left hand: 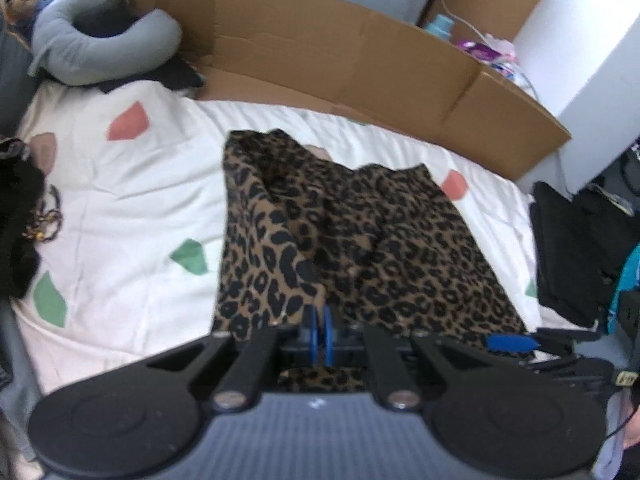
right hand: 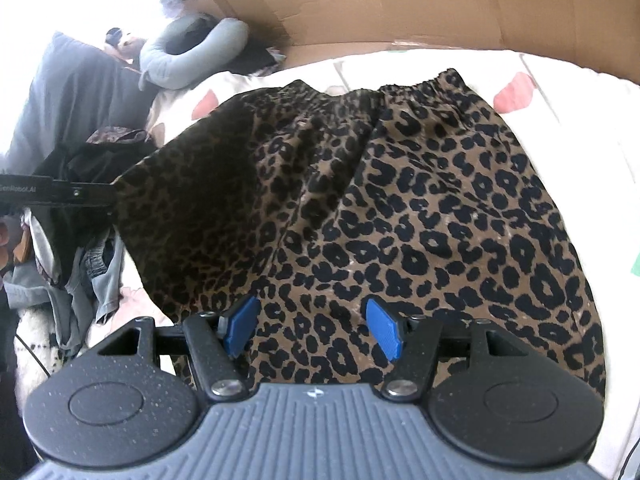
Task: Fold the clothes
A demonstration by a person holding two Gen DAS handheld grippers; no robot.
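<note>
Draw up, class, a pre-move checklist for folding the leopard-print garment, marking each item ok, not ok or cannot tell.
1. Left tool shut on the leopard-print garment: ok.
2. Right tool open, pads clear of fabric: ok.
3. Elastic waistband lying flat at the far end: ok.
4. Garment smooth: not ok, ridges run down the middle.
5. Bare bedspread beside the garment for folding: ok.
6. Which hem corner is held: cannot tell.

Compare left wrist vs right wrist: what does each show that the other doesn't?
Left wrist only: left hand-held gripper shut on a raised fold of the leopard-print garment; black folded pile at right.

Right wrist only: right hand-held gripper open over the garment, gripping nothing; elastic waistband.

Both: garment, patterned bedspread, cardboard, grey neck pillow.
</note>
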